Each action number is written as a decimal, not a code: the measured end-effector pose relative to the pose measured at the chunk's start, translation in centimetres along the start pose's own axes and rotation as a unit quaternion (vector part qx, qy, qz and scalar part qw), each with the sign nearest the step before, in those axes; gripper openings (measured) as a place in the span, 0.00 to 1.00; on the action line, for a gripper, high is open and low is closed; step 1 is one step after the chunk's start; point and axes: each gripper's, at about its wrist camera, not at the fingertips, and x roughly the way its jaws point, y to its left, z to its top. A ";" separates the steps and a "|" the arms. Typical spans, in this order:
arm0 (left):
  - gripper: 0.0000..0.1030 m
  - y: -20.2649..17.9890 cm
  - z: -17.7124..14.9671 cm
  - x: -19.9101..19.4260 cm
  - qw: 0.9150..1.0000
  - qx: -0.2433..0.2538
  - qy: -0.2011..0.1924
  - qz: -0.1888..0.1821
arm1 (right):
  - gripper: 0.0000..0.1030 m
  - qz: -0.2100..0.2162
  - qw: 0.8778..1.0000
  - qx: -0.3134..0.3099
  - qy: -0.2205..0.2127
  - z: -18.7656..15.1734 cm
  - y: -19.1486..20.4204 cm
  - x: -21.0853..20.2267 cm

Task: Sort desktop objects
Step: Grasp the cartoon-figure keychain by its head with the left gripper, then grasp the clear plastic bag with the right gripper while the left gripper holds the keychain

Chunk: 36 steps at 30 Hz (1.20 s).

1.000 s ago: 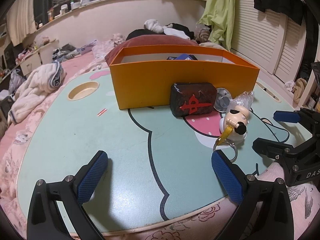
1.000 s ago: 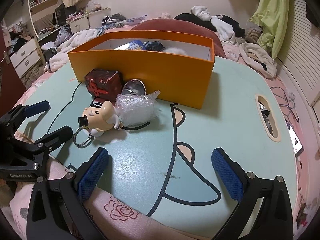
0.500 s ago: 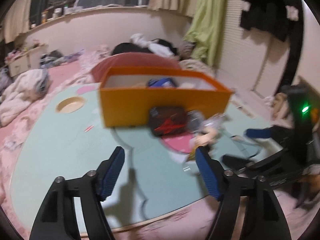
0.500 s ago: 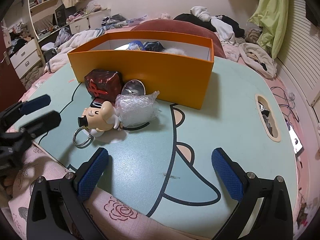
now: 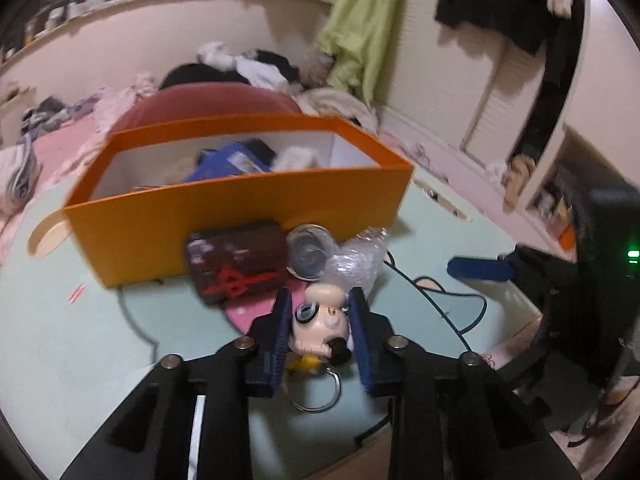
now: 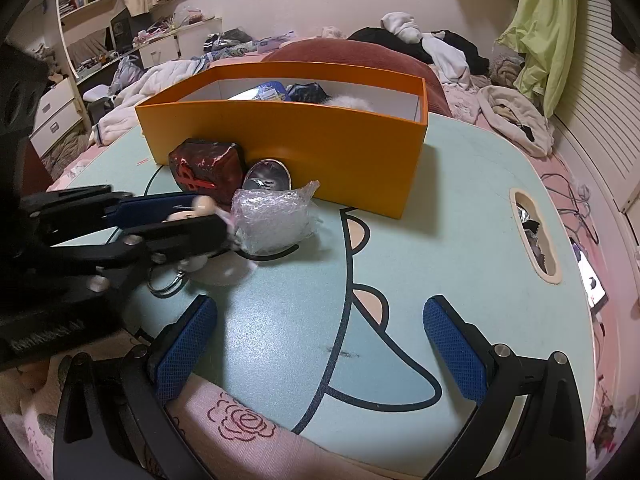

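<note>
A cartoon figurine keychain (image 5: 320,326) lies on the mint table (image 6: 460,240) with its metal ring (image 5: 320,396) trailing toward me. My left gripper (image 5: 320,300) is closing around the figurine's head, and both blue pads touch its sides. In the right wrist view the left gripper (image 6: 208,214) reaches in from the left, and only a bit of the figurine (image 6: 202,203) shows between its fingers. My right gripper (image 6: 320,308) stands open over the table's near edge with nothing between its fingers. The orange box (image 5: 240,216) holds several items.
A dark red block (image 5: 236,268), a round metal tin (image 5: 308,252) and a wad of bubble wrap (image 5: 356,260) crowd against the box front, just beyond the figurine. An oval slot (image 6: 534,236) is cut in the table's right side. Bedding and clothes surround the table.
My left gripper moved forward and right to the figurine, and its jaws went from wide open to closed around the head. The right gripper stayed still.
</note>
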 end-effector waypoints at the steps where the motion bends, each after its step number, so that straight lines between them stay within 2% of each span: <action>1: 0.25 0.4 -0.2 -0.6 1.000 -0.009 -0.011 0.001 | 0.99 0.000 1.000 0.000 0.000 0.0 0.0 0.0; 4: 0.25 1.8 -1.6 -2.9 0.998 -0.040 -0.043 0.027 | 1.00 -0.001 1.000 0.000 0.000 0.0 0.0 0.0; 7: 0.26 3.1 -2.8 -3.1 0.995 -0.057 -0.039 0.078 | 0.99 0.000 1.000 0.000 0.000 0.0 0.0 0.0; 11: 0.30 4.2 -3.2 -2.9 0.994 -0.074 -0.043 0.070 | 0.99 -0.001 1.000 0.000 0.000 0.0 0.1 -0.1; 16: 0.34 3.4 -3.2 -1.8 0.994 -0.054 -0.025 0.089 | 0.99 0.003 1.000 0.004 -0.004 -0.2 0.1 -0.3; 22: 0.34 3.1 -3.3 -2.1 0.994 -0.043 -0.023 0.094 | 0.99 0.044 0.998 0.024 -0.030 0.3 -0.3 -1.3; 26: 0.34 3.0 -3.4 -2.1 0.994 -0.037 -0.022 0.101 | 0.99 0.060 0.997 0.038 -0.034 2.1 0.0 -1.0; 28: 0.34 2.9 -3.4 -2.1 0.994 -0.034 -0.021 0.103 | 0.90 0.064 0.997 0.044 -0.031 3.1 0.0 -0.4; 29: 0.34 2.9 -3.4 -2.1 0.994 -0.033 -0.021 0.104 | 0.80 0.068 0.996 0.046 -0.025 3.6 0.1 0.0; 30: 0.34 2.9 -3.4 -2.2 0.994 -0.034 -0.022 0.103 | 0.73 0.070 0.996 0.048 -0.021 3.8 0.2 0.2; 31: 0.34 2.9 -3.4 -2.1 0.994 -0.034 -0.022 0.103 | 0.71 0.072 0.996 0.049 -0.014 4.0 0.2 0.6; 32: 0.34 2.9 -3.4 -2.1 0.994 -0.034 -0.021 0.103 | 0.62 0.072 0.996 0.048 -0.007 4.1 0.3 1.0; 33: 0.34 2.8 -3.4 -2.1 0.994 -0.033 -0.021 0.103 | 0.41 0.073 0.996 0.045 0.002 3.9 0.4 1.4; 34: 0.34 2.9 -3.4 -2.1 0.994 -0.034 -0.021 0.103 | 0.29 0.074 0.996 0.044 0.005 3.6 0.4 1.5; 36: 0.34 2.9 -3.4 -2.2 0.994 -0.035 -0.023 0.103 | 0.30 0.072 0.997 0.041 -0.004 3.1 0.3 1.1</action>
